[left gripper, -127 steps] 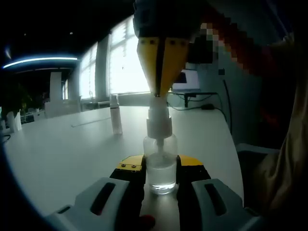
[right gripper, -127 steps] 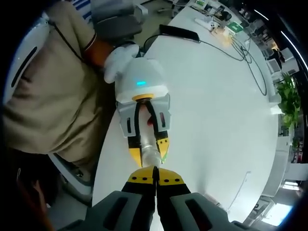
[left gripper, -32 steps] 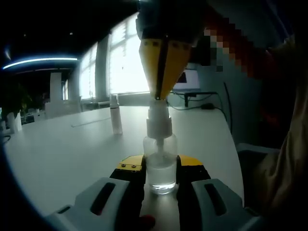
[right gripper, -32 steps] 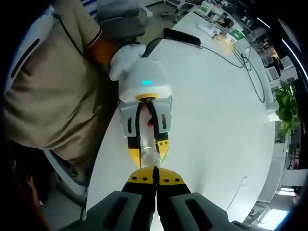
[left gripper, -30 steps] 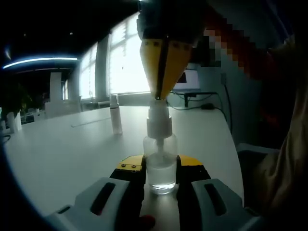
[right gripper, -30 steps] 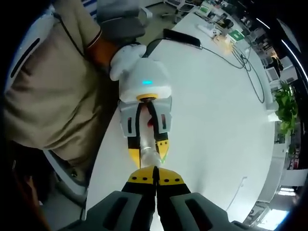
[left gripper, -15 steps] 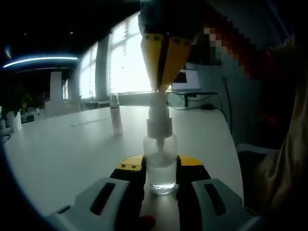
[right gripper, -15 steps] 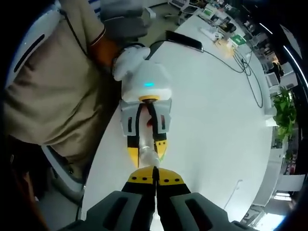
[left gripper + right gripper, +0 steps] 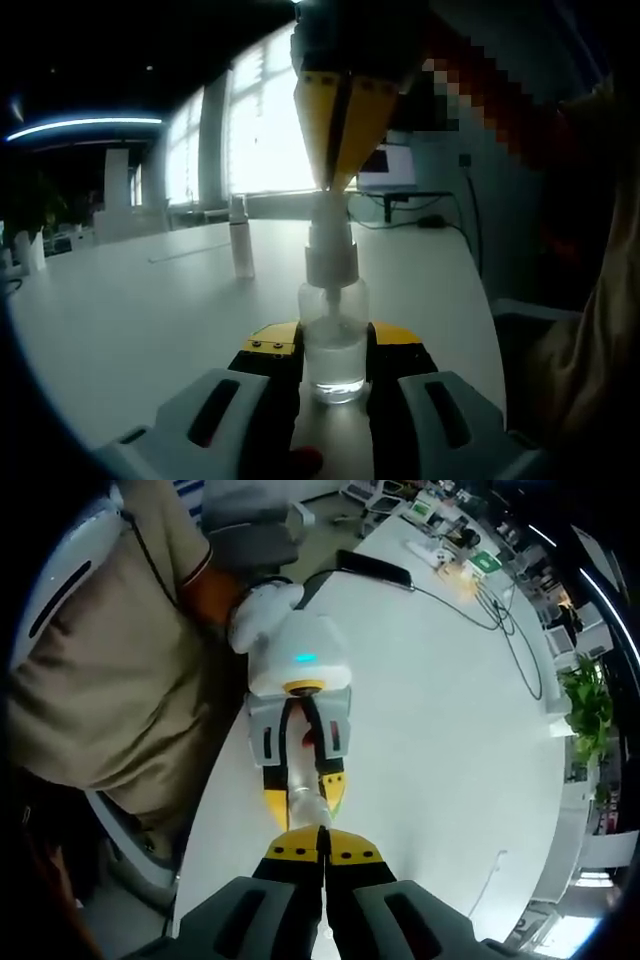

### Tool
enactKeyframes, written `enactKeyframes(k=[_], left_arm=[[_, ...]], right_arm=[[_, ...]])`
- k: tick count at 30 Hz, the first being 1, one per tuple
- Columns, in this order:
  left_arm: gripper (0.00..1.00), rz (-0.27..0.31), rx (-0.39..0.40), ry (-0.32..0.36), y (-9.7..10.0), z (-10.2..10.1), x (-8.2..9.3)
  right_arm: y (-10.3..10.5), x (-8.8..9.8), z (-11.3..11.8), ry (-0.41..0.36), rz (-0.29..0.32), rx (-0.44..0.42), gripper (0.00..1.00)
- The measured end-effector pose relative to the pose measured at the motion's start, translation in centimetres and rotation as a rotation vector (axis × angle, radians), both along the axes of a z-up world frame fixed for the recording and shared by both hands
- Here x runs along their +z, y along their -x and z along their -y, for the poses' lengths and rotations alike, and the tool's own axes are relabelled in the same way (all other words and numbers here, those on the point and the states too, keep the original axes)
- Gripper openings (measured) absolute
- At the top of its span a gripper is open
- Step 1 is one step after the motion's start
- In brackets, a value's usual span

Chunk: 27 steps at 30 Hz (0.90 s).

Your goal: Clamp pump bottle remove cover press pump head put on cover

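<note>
Slim clear cover (image 9: 240, 238) standing far side of white table (image 9: 120, 310), off bottle. Left gripper (image 9: 333, 362) clenching small clear pump bottle (image 9: 333, 345) near table's front edge. Right gripper (image 9: 335, 185), jaws closed and empty, lifting slightly off white pump head (image 9: 330, 250); press stroke likely finishing, cover next.

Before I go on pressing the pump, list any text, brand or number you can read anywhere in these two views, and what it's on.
None legible.
Clear pump bottle, clamped in the left gripper: no label shows.
Right gripper, shut at the pump head: no lettering on its yellow fingers.
Green item at the far end of the white table: too small and blurred to read.
</note>
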State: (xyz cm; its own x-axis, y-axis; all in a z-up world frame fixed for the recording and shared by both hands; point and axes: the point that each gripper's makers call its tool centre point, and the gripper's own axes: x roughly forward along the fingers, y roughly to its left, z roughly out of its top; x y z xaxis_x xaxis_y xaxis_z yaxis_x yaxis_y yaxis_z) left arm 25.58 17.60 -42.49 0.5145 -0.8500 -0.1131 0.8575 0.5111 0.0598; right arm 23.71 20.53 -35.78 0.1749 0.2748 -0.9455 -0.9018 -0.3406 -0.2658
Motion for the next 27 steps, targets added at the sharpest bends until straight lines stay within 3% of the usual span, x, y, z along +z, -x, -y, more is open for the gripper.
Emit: enactKeyframes(k=[27], left_arm=[[0.15, -0.001, -0.001, 0.001, -0.05, -0.01, 0.02]], right_arm=[[-0.20, -0.04, -0.09, 0.023, 0.011, 0.000, 0.00]])
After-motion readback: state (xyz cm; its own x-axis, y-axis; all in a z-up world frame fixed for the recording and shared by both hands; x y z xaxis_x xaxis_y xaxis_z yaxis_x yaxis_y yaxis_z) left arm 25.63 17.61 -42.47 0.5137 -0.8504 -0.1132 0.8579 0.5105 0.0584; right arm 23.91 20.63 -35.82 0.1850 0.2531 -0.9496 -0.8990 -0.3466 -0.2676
